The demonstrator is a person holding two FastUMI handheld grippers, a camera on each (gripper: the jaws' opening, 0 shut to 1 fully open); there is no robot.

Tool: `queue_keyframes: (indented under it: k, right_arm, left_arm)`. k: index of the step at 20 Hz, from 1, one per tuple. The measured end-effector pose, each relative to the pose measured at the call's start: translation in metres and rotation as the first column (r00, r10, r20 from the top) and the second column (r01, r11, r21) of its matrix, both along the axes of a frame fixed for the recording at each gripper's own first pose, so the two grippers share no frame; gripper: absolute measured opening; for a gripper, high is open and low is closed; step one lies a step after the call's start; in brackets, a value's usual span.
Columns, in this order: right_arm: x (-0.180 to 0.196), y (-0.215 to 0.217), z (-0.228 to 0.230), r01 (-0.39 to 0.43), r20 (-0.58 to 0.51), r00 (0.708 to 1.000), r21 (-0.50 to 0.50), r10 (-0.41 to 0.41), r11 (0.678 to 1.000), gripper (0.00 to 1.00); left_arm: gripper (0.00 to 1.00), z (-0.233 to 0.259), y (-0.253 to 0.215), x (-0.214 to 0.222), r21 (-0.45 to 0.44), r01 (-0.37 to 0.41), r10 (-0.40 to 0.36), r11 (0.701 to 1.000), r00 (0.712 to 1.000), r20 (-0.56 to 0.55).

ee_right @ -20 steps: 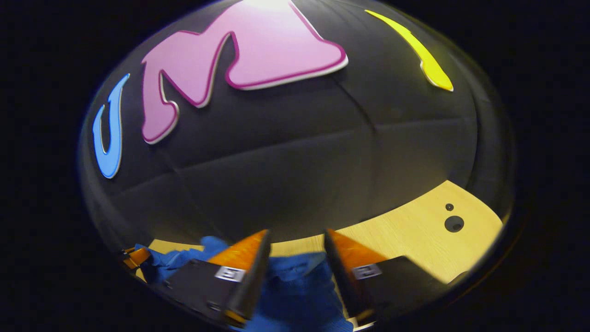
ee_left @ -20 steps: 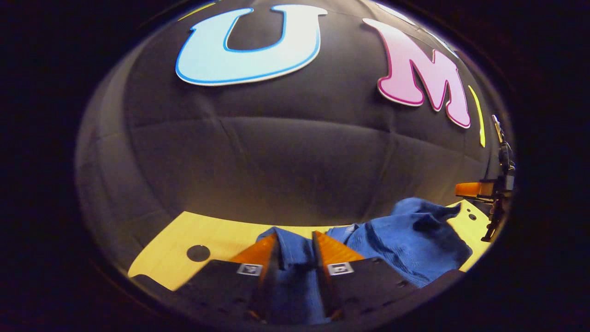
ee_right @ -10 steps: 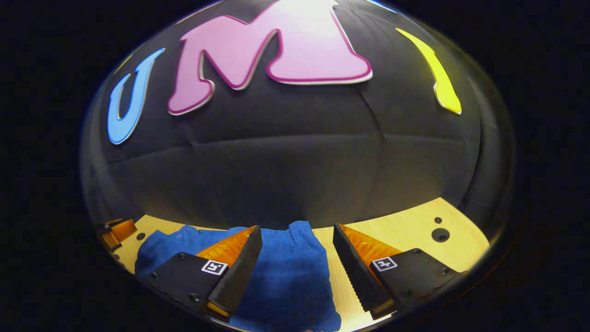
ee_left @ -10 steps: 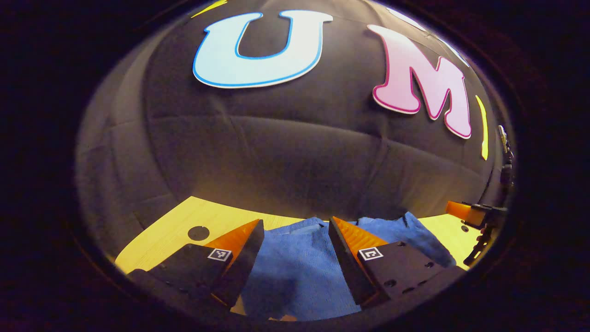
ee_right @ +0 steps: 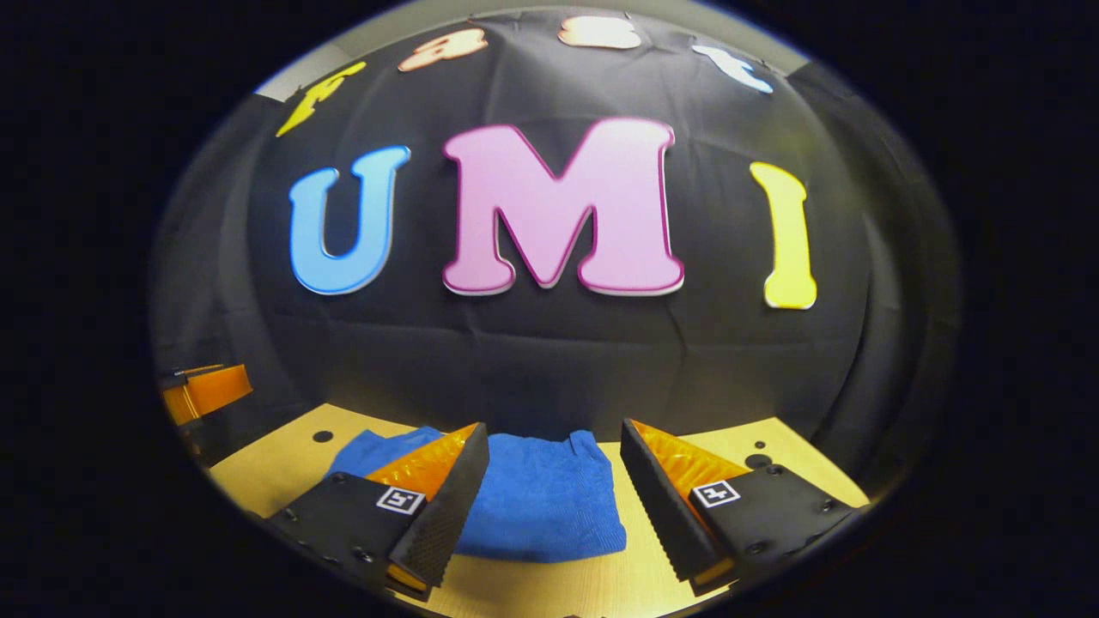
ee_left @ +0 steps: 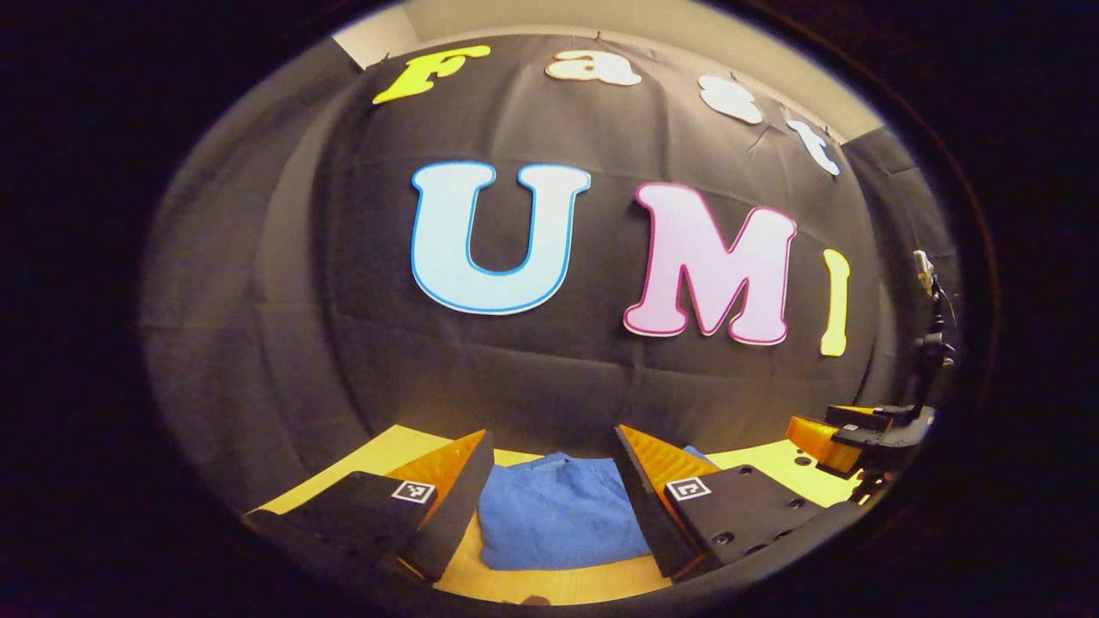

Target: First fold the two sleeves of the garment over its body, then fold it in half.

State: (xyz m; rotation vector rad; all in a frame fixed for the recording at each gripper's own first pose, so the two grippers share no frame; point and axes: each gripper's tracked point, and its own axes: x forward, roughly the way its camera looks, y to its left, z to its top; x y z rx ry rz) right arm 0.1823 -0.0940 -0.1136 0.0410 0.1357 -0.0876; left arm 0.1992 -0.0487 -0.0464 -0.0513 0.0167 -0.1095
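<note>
The blue garment [ee_left: 558, 511] lies folded into a compact rectangle on the light wooden table [ee_left: 764, 459]. In the left gripper view it sits just beyond my left gripper [ee_left: 554, 451], which is open with nothing between its fingers. In the right gripper view the same garment [ee_right: 541, 493] lies flat ahead of my right gripper [ee_right: 554, 442], also open and holding nothing. Both grippers are raised a little and stand back from the cloth. The right gripper [ee_left: 846, 433] shows at the right edge of the left gripper view, and the left gripper [ee_right: 202, 390] at the left edge of the right gripper view.
The table [ee_right: 781, 442] has small round holes, one of them [ee_right: 755, 461] at the right near the back. The black cloth wall [ee_right: 549, 360] rises straight behind the table's far edge. Bare wood shows in front of the garment and to its right.
Both grippers let go of the blue cloth and opened, then pulled back and up. The garment dropped from a lifted bunch into a flat folded rectangle on the table.
</note>
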Motion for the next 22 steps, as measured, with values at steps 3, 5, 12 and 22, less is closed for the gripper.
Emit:
queue_keyframes:
  k: [3,5,12,22]
  right_arm:
    - [-0.062,0.015,0.037,-0.025,0.06,0.998,-0.029,0.027,0.999,0.96]
    - [-0.104,0.024,0.046,-0.047,0.048,0.998,-0.053,0.05,0.997,0.96]
    - [-0.218,0.053,0.061,-0.144,0.018,0.989,-0.04,0.144,0.989,0.98]
    - [-0.262,0.11,0.053,-0.265,-0.043,0.964,-0.025,0.264,0.964,0.98]
  left_arm:
    - [0.8,0.023,-0.002,-0.069,-0.038,0.015,-0.014,0.999,1.0,0.028]
    - [0.8,0.032,0.001,-0.121,-0.122,0.017,-0.011,0.992,0.999,0.047]
    - [0.82,0.055,0.032,-0.266,-0.094,-0.076,0.096,0.993,0.969,0.23]
    - [0.84,0.03,0.007,-0.329,0.065,-0.05,0.038,0.997,0.983,0.179]
